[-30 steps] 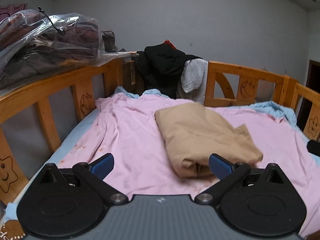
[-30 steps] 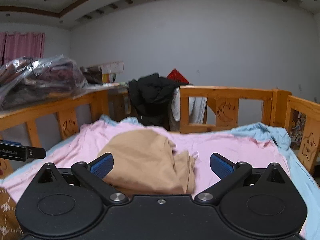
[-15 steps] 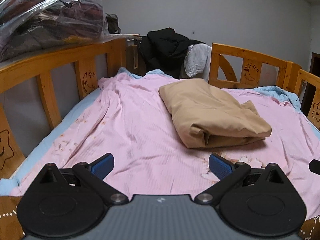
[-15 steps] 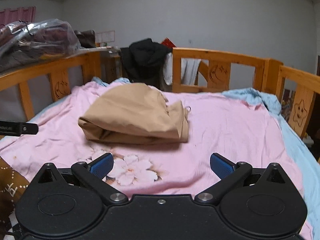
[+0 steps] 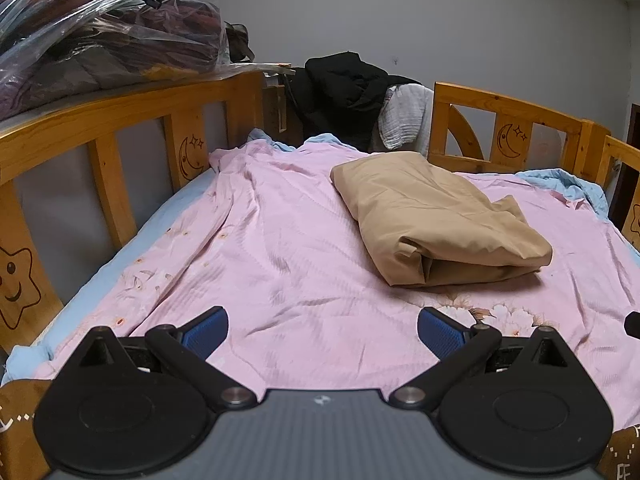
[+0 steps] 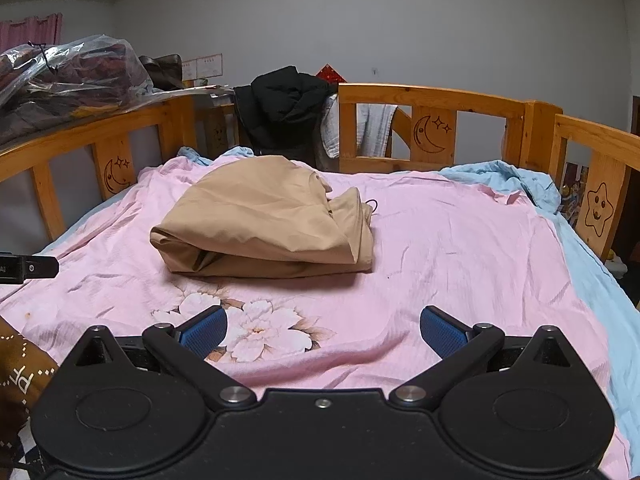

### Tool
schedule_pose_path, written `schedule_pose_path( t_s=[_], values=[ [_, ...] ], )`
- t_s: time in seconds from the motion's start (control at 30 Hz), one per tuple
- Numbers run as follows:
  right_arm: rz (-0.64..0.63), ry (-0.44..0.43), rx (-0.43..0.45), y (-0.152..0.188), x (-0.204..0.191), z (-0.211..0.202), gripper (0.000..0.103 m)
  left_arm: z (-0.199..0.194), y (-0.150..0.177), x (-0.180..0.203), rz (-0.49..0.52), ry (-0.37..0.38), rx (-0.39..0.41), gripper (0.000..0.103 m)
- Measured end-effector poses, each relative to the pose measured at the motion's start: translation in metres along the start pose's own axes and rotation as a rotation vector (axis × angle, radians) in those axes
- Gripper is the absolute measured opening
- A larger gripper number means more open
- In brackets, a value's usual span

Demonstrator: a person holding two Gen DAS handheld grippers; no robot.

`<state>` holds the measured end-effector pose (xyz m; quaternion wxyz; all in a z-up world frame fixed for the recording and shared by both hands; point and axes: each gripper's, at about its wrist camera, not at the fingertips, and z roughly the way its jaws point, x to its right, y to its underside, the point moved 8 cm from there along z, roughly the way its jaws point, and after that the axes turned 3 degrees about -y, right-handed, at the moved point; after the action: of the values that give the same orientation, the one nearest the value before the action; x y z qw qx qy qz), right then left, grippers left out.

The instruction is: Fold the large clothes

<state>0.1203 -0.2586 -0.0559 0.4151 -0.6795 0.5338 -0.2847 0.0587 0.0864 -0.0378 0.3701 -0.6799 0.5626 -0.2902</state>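
A tan garment (image 5: 436, 220) lies folded into a thick bundle on the pink sheet (image 5: 280, 248) in the middle of the bed. It also shows in the right wrist view (image 6: 268, 220). My left gripper (image 5: 323, 330) is open and empty, held near the bed's front edge, short of the bundle and to its left. My right gripper (image 6: 323, 330) is open and empty, also near the front edge, with the bundle ahead and to its left. The left gripper's tip (image 6: 28, 267) shows at the left edge of the right wrist view.
Wooden rails (image 5: 224, 104) (image 6: 436, 100) enclose the bed on the left, far and right sides. Black and grey clothes (image 5: 348, 92) hang over the far rail. Bagged bedding (image 5: 100, 36) sits above the left rail. A brown blanket (image 6: 20, 364) lies at the front left.
Both grippers have pulled back from the tan bundle towards the bed's front edge and tilted down. The bundle lies still on the sheet, now farther ahead in both views.
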Motion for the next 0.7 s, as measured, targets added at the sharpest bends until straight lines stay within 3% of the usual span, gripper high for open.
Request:
schedule_pose_path(
  t_s=[0.7],
  values=[
    [-0.001,0.006,-0.007,-0.0003,0.0000,0.0011,0.102,-0.0006,0.0010,-0.0011,0.001,-0.001,0.001,0.102]
  ],
)
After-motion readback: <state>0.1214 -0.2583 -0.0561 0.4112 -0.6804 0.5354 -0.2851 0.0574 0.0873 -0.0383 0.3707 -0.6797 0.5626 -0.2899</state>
